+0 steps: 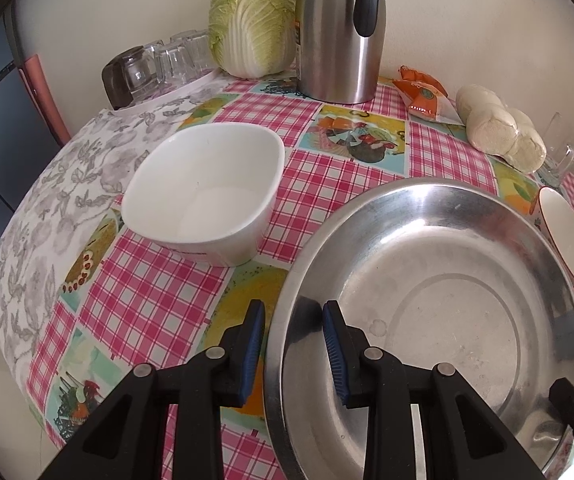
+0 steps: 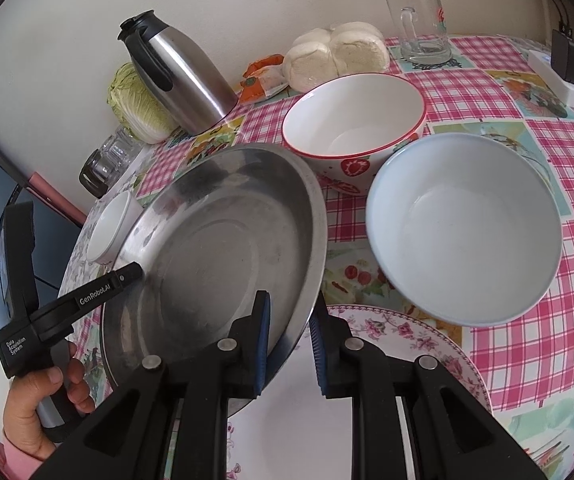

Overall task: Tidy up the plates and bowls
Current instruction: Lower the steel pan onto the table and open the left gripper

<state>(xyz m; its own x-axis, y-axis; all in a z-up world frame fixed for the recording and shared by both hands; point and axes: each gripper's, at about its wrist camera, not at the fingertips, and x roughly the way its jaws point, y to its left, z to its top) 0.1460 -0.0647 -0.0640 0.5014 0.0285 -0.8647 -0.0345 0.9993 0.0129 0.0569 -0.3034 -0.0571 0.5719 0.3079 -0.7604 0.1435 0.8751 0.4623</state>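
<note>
Both hand-held grippers hold the big metal plate [image 2: 223, 248]: the left hand-held gripper [image 1: 293, 344] has its jaws around the plate's left rim, and the right hand-held gripper [image 2: 289, 340] pinches the right rim, so the plate hangs tilted over the flowered plate [image 2: 427, 340] on the tabletop [image 2: 527, 344]. I think the step is stacking, and next both must lower it flat onto that plate and then let go. I count two plates and three bowls: a square white bowl [image 1: 203, 196], a strawberry bowl [image 2: 351, 120] and a pale blue bowl [image 2: 463, 228].

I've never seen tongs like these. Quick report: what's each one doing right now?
Left gripper and right gripper both clamped on steel plate rim, opposite sides. Plate tilted above floral plate. Light blue bowl close beside.
</note>
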